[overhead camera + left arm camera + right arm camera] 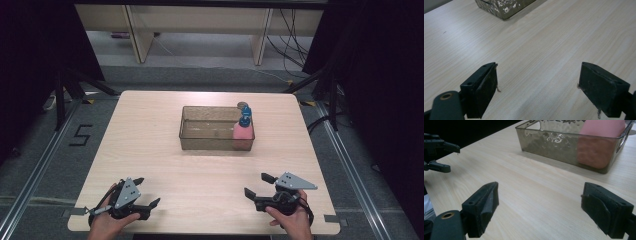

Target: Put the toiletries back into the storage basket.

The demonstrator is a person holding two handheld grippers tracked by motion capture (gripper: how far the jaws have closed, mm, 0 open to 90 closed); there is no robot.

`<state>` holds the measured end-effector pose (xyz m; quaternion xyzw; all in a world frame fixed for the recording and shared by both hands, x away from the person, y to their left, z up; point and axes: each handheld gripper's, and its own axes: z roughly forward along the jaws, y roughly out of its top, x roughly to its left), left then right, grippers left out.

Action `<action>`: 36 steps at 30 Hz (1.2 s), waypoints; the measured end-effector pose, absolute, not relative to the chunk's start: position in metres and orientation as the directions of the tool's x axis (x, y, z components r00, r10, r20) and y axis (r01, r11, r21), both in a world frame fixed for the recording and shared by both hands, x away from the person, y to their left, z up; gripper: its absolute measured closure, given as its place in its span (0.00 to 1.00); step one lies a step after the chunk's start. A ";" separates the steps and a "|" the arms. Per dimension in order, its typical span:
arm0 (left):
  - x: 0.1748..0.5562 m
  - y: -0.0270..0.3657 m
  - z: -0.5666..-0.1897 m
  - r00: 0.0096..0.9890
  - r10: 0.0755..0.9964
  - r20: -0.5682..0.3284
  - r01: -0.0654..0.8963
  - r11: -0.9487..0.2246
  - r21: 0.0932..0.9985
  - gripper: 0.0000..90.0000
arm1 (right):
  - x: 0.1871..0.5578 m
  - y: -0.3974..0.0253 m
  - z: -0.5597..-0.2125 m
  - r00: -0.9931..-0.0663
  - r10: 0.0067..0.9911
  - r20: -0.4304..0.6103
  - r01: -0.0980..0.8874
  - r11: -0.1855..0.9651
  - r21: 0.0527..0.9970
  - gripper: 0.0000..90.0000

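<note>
Both the left gripper (146,191) and the right gripper (257,184) rest near the table's (150,150) near edge, jaws wide and empty. To take the pink bottle (242,136) at the right end of the clear tray (200,142), I think the right gripper should approach from above and close on its blue top (245,116), avoiding the tray wall.

Bare table (200,175) ahead; tray (216,142) wall blocks the pink bottle (242,134)

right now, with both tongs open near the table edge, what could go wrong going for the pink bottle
1. The pink bottle stands upright against the right end wall of the clear bin; a sideways nudge could tip it.
2. The right tongs might strike the bin wall when closing.
3. The left tongs could shove the light bin.
</note>
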<state>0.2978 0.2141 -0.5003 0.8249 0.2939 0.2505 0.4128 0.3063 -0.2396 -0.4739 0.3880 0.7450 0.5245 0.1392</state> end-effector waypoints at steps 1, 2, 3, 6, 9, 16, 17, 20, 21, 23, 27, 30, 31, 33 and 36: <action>0.298 0.214 -0.500 0.702 0.691 0.172 0.277 -0.488 0.828 0.17 | 0.306 -0.242 -0.474 -0.664 0.728 0.172 0.418 0.170 0.892 0.17; 0.298 0.214 -0.500 0.702 0.692 0.170 0.277 -0.485 0.829 0.17 | 0.304 -0.241 -0.474 -0.653 0.730 0.204 0.449 0.155 0.880 0.17; 0.298 0.214 -0.500 0.702 0.692 0.169 0.278 -0.484 0.829 0.17 | 0.305 -0.243 -0.475 -0.664 0.727 0.175 0.423 0.172 0.889 0.17; 0.298 0.214 -0.500 0.703 0.691 0.170 0.277 -0.486 0.829 0.17 | 0.304 -0.243 -0.476 -0.668 0.724 0.175 0.420 0.172 0.891 0.17; 0.298 0.215 -0.500 0.708 0.682 0.183 0.279 -0.508 0.815 0.17 | 0.301 -0.243 -0.477 -0.664 0.725 0.180 0.428 0.171 0.887 0.17; 0.298 0.215 -0.500 0.708 0.681 0.186 0.271 -0.506 0.819 0.17 | 0.295 -0.243 -0.480 -0.656 0.729 0.196 0.436 0.155 0.886 0.17; 0.298 0.214 -0.500 0.706 0.685 0.181 0.274 -0.499 0.822 0.17 | 0.295 -0.245 -0.480 -0.664 0.728 0.173 0.435 0.187 0.881 0.17; 0.298 0.215 -0.500 0.709 0.682 0.177 0.280 -0.503 0.818 0.17 | 0.293 -0.246 -0.482 -0.662 0.728 0.177 0.437 0.184 0.880 0.17; 0.298 0.215 -0.500 0.708 0.682 0.182 0.279 -0.507 0.815 0.17 | 0.290 -0.244 -0.481 -0.647 0.730 0.220 0.476 0.161 0.865 0.17; 0.298 0.215 -0.500 0.701 0.689 0.184 0.275 -0.500 0.822 0.17 | 0.291 -0.247 -0.482 -0.665 0.727 0.173 0.438 0.192 0.878 0.17; 0.298 0.215 -0.500 0.704 0.685 0.187 0.277 -0.507 0.816 0.17 | 0.286 -0.245 -0.485 -0.657 0.721 0.218 0.466 0.161 0.870 0.17; 0.298 0.215 -0.500 0.704 0.686 0.183 0.276 -0.502 0.819 0.17 | 0.285 -0.245 -0.486 -0.655 0.730 0.193 0.455 0.179 0.872 0.17; 0.298 0.215 -0.500 0.703 0.687 0.184 0.278 -0.503 0.818 0.17 | 0.285 -0.246 -0.487 -0.661 0.726 0.189 0.447 0.179 0.876 0.17; 0.298 0.215 -0.500 0.705 0.685 0.182 0.278 -0.504 0.818 0.17 | 0.282 -0.245 -0.487 -0.657 0.725 0.206 0.465 0.175 0.868 0.17; 0.298 0.215 -0.500 0.707 0.683 0.182 0.278 -0.505 0.817 0.17 | 0.280 -0.247 -0.487 -0.664 0.726 0.177 0.450 0.200 0.870 0.17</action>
